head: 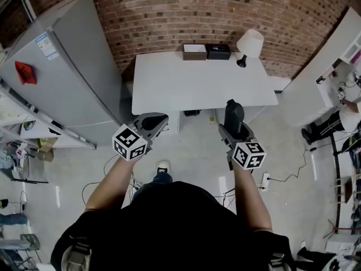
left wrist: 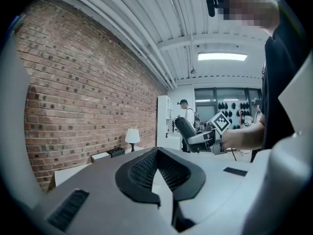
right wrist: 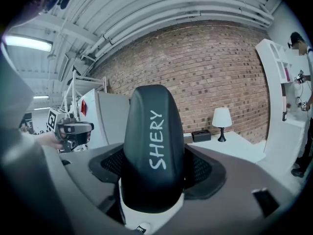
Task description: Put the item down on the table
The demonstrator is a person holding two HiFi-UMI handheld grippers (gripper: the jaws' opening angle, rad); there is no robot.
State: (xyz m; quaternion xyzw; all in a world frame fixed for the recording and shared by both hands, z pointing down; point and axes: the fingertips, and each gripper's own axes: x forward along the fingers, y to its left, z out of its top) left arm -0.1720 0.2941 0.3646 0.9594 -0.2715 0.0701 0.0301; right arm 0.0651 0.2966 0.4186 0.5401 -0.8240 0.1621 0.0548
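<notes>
Our right hand-held gripper [right wrist: 156, 173] holds the black item [right wrist: 151, 131] tight, so we should reach over the white surface [head: 192, 83], lower it slowly, then let go.

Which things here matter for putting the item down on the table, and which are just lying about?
For the job: black item, held in the right gripper; white table.
Lying about: lamp, brown box, black box, fridge.

White lettering "SHERY" runs along the black item [right wrist: 152, 151].
</notes>
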